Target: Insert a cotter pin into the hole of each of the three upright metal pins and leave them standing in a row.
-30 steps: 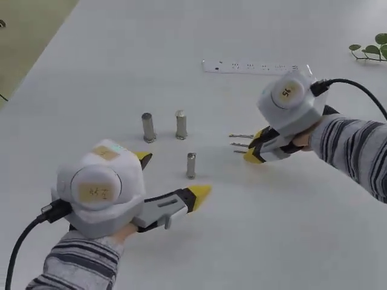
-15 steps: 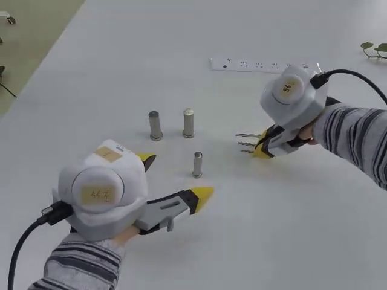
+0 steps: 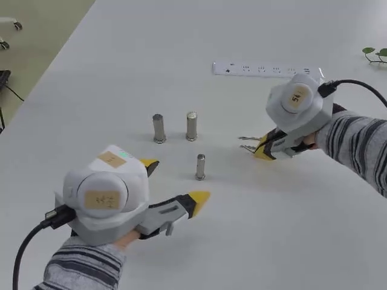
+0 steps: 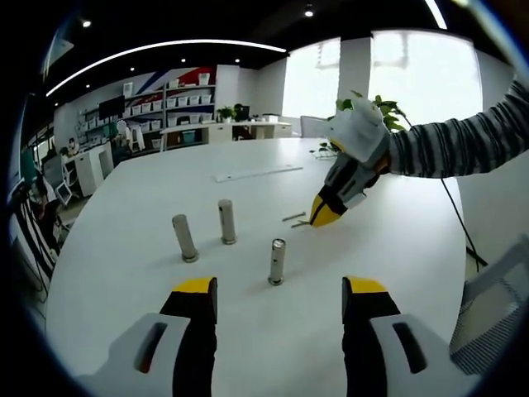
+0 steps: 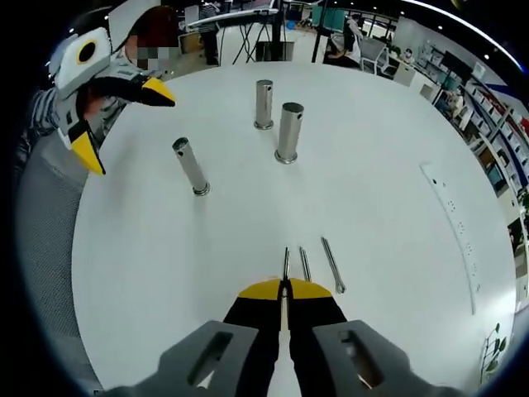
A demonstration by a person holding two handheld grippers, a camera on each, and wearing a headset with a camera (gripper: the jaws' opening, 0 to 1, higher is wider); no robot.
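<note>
The white counter carries everything, and the task looks barely begun. The left gripper sits at the lower left of the head view, its fingers spread wide and holding nothing, pointing toward the metal pins. The right gripper is at the right of the frame, low to the counter. In the right gripper view its fingers are pressed together, and one cotter pin pokes out from between the tips. It looks gripped, though the view is too small there to be sure it is off the counter. A power strip lies toward the upper right.

The three metal pins stand upright near the centre: the left pin and the middle pin side by side, and the near pin lower in the frame, apart from them. They form a triangle, not a row. None shows a cotter pin through its hole.

Two spare cotter pins lie flat just beside the gripped one. All three insertions and the lining-up remain.
</note>
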